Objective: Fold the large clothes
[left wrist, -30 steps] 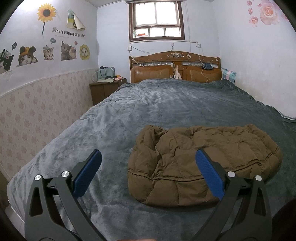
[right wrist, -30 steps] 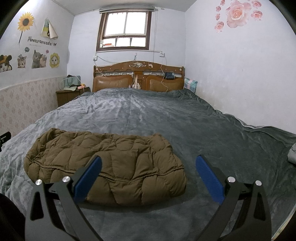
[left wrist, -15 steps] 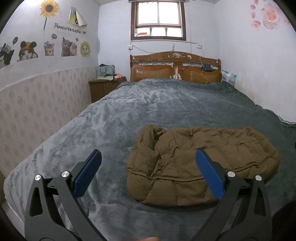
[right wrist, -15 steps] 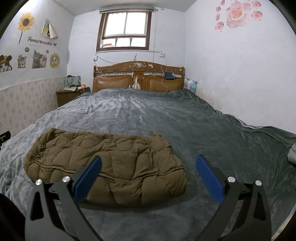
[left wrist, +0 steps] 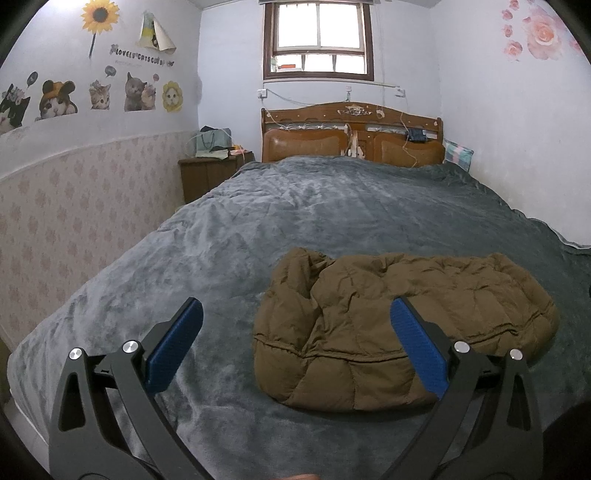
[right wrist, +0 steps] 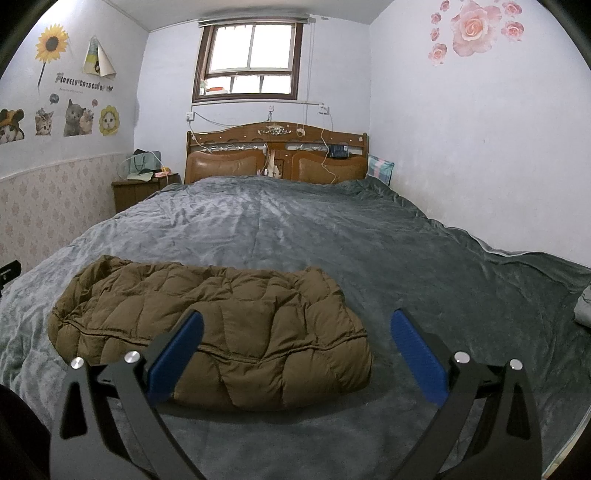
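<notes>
On the near part of the bed (left wrist: 332,206), a brown puffy jacket (left wrist: 399,325) lies folded into a thick bundle on the grey blanket. Left hand-held gripper (left wrist: 295,343) hovers wide, holding nothing, above its left end; right hand-held gripper (right wrist: 295,345) hangs equally wide above its right end.

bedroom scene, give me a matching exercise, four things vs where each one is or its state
Things:
1. brown puffer jacket
2. left gripper
3. sunflower sticker
4. nightstand

Places or states:
A. beside the headboard
B. open, holding nothing
C. folded on the grey blanket
D. high on the wall

Pairs: 1-C, 2-B, 3-D, 4-A
</notes>
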Demonstrator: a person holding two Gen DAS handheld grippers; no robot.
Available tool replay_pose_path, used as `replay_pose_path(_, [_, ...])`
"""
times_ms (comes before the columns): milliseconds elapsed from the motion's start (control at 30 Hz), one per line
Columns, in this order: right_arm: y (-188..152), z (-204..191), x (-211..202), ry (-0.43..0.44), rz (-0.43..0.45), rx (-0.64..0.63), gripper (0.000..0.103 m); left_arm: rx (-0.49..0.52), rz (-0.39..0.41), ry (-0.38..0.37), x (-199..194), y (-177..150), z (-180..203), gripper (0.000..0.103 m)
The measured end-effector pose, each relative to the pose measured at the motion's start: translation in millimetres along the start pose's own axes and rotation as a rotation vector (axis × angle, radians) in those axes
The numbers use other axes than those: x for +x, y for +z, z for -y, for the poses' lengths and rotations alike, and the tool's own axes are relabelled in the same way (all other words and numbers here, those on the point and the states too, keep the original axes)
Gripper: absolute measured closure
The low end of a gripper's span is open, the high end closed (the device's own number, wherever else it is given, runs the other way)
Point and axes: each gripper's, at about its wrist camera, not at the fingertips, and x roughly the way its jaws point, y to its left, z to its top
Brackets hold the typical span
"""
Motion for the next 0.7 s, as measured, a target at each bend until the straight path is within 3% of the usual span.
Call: replay_pose_path(700, [1.0, -0.5, -0.3, 0.000, -0.001, -0.002, 0.002, 0.015, 0.004, 0.006, -0.5, 0.0, -0.2, 0.003])
